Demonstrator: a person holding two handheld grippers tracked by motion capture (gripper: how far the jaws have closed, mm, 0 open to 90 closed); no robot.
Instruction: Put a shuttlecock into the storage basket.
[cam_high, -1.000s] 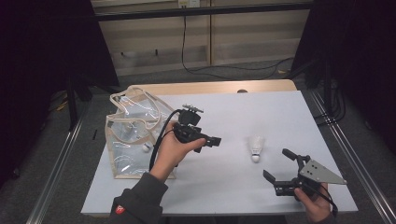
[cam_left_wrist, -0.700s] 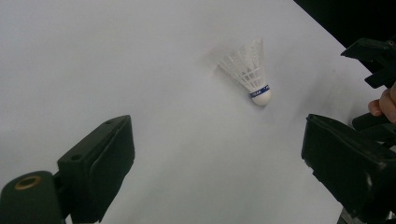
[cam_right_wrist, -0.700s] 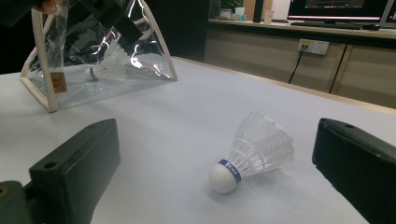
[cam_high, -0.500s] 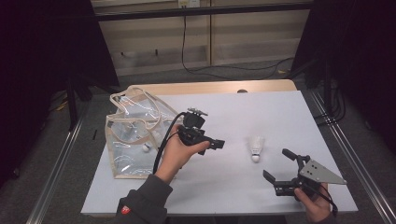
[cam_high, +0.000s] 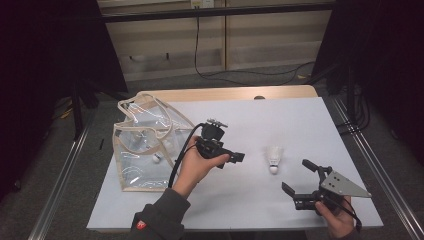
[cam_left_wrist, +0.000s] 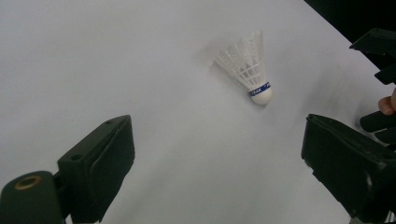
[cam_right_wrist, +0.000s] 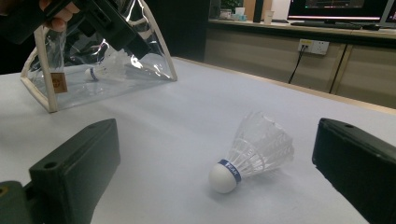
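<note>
While both grippers hang over the white desk (cam_high: 300, 115), nothing sits between either pair of fingers. Clear plastic bag (cam_high: 145, 145) with beige trim stands at the desk's left side, mouth up; one shuttlecock inside it (cam_high: 157, 158), a second white shape in the bag too blurred to name. Left gripper (cam_high: 235, 158), raised above the desk just right of the bag, points toward the loose shuttlecock (cam_high: 273, 159); fingers wide, empty. Right gripper (cam_high: 300, 181) low at the near right edge, grey plate on top; fingers wide, empty, aimed at the same shuttlecock. That shuttlecock lies on its side on bare desk between the two grippers, cork tip toward the person, touching neither.
</note>
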